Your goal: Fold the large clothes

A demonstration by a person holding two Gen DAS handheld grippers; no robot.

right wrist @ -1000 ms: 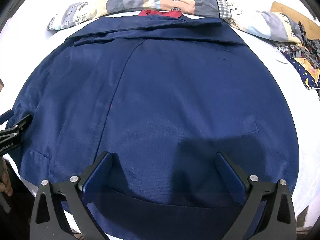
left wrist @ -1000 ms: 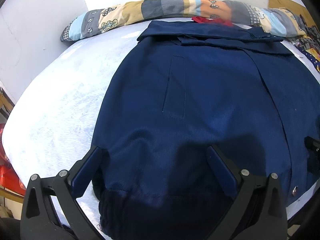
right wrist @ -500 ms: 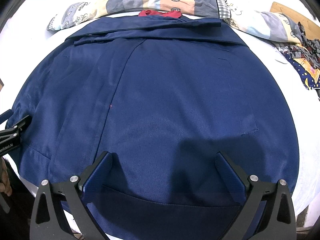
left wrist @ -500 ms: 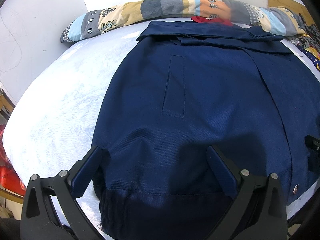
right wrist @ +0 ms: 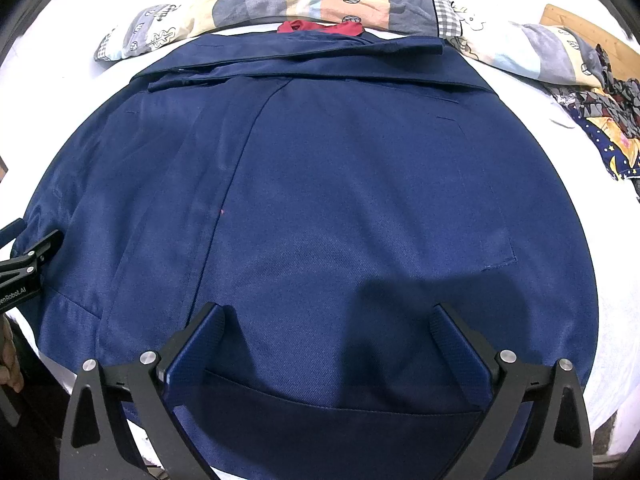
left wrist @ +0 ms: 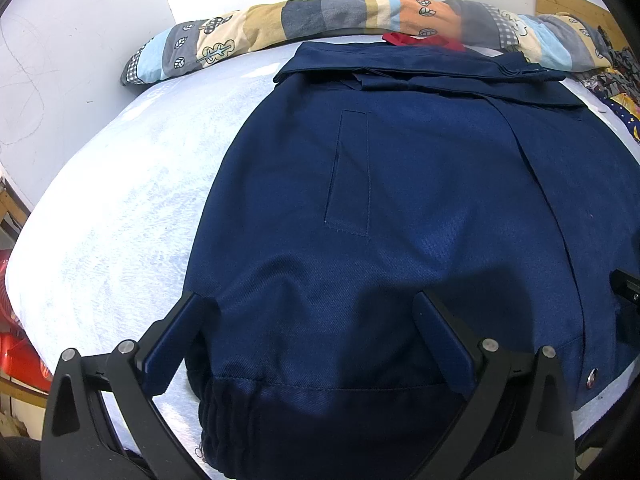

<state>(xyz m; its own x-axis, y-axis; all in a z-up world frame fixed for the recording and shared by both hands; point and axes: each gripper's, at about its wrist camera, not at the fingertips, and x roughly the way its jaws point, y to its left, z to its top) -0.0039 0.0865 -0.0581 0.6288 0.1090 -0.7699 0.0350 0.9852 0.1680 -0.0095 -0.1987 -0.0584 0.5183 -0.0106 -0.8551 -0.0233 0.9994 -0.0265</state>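
Note:
A large navy blue jacket [left wrist: 420, 184] lies spread flat on a white bed, collar at the far end, elastic hem nearest me. It also fills the right wrist view [right wrist: 360, 208]. My left gripper [left wrist: 312, 312] is open and empty, hovering over the jacket's near left hem corner. My right gripper [right wrist: 328, 320] is open and empty, over the near hem on the right half. The left gripper shows at the left edge of the right wrist view [right wrist: 28, 256], and the right gripper's tip at the right edge of the left wrist view [left wrist: 628, 284].
The white bed cover [left wrist: 120, 208] extends left of the jacket. A patchwork quilt roll [left wrist: 360, 16] lies along the far edge, with a red cloth [right wrist: 320, 26] just behind the collar. Patterned clothes [right wrist: 608, 120] lie at far right. A white wall [left wrist: 60, 60] stands left.
The left wrist view has pulled back and risen slightly, showing a little more of the elastic hem. The right gripper has hardly moved. Both stay open.

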